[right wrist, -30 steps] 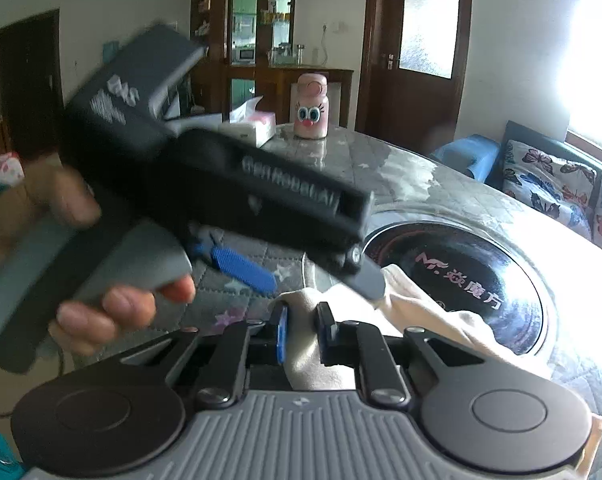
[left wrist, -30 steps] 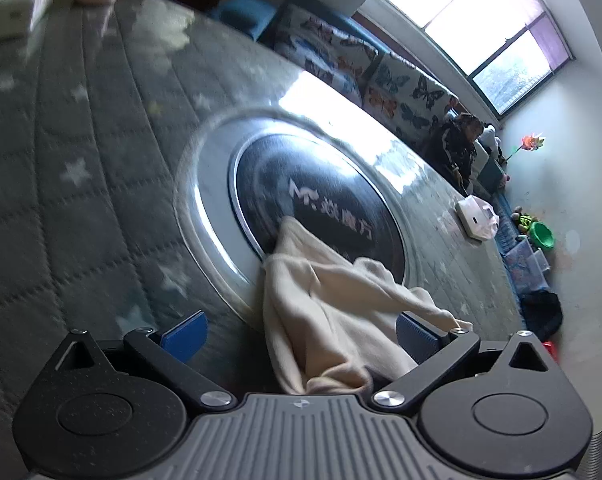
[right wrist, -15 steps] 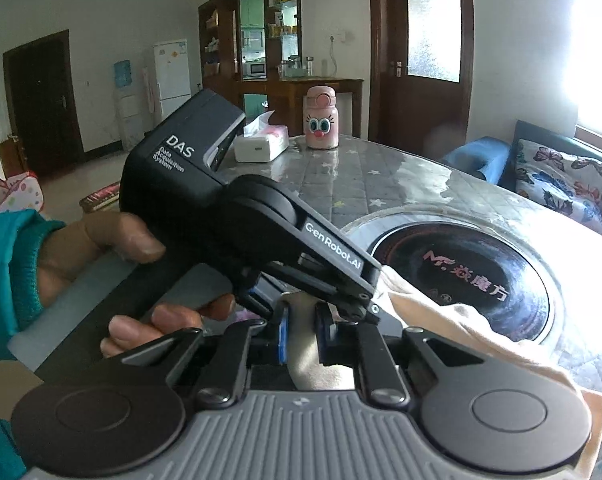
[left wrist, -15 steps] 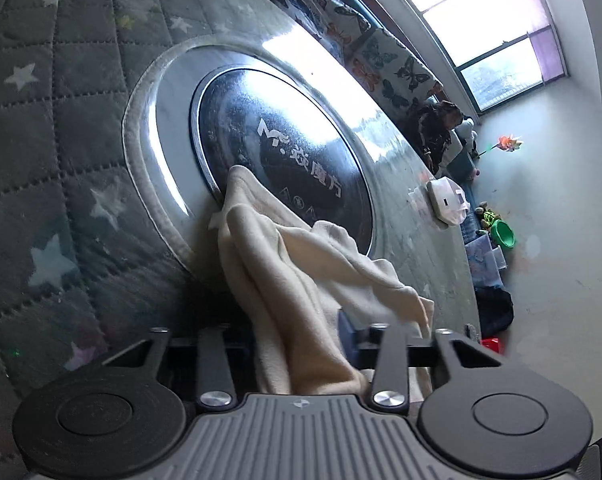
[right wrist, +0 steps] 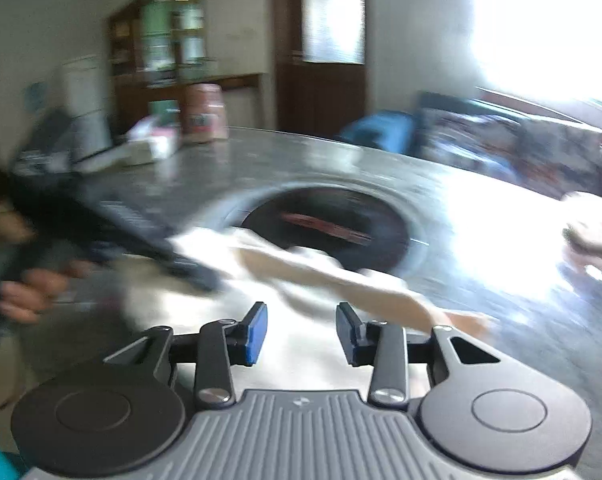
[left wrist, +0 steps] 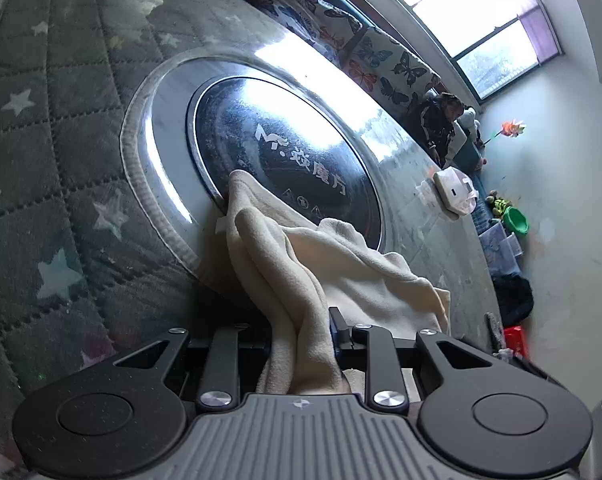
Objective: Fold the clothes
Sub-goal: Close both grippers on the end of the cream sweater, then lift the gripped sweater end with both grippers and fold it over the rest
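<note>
Left wrist view: left gripper (left wrist: 301, 330) jaws closing, pinching a bunched fold of the cream fleece garment (left wrist: 341, 264), which lies over the near rim of the round black glass hob (left wrist: 285, 148) set in the grey star-quilted table cover (left wrist: 53, 128). Right wrist view, blurred: right gripper (right wrist: 303, 332) jaws opening with nothing between them; garment just beyond, left gripper at left partly covering it.

The cream cloth (left wrist: 301, 264) lay plain on the grey quilted table cover (left wrist: 53, 128), which bore white stars. At two o'clock, cushions (left wrist: 365, 56) showed dark butterflies on white. The gripper pads (right wrist: 257, 332) were blue.
</note>
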A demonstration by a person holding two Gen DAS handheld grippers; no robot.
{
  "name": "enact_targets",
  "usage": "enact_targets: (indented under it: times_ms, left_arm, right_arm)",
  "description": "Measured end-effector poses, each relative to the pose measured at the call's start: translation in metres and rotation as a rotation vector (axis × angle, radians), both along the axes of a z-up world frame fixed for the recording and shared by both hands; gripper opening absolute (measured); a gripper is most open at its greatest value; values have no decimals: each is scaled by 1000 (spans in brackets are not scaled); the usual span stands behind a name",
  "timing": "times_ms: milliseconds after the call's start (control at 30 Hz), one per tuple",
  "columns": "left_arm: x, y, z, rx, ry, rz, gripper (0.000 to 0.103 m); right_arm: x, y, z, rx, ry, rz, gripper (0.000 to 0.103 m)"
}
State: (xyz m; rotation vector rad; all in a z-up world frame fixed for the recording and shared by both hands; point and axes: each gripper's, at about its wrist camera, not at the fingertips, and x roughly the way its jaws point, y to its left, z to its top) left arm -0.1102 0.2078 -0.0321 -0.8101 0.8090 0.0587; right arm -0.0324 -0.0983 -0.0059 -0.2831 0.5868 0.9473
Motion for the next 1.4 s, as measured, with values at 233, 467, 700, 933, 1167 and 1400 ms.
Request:
enact_targets:
  times_ms: [233, 467, 700, 933, 1167, 1400]
  left_arm:
    - [3, -8, 3, 68, 10, -17, 28]
    - [6, -16, 6, 133, 20, -28, 28]
    - [8, -24, 13, 208, 22, -52, 25]
    - [20, -41, 38, 261, -50, -122, 19]
    - [53, -76, 62, 298, -133, -216, 19]
    - [94, -118, 73, 302, -182, -303, 18]
  right_arm:
    - [62, -46, -27, -13, 80, -253, 54]
    - [82, -55, -46, 71, 197, -297, 45]
    - [71, -49, -38, 83, 156, -254, 12]
    - [60, -64, -6, 114, 46, -260, 11]
    - [64, -96, 34, 101, -76, -337, 11]
    - [79, -127, 58, 51, -165, -432, 11]
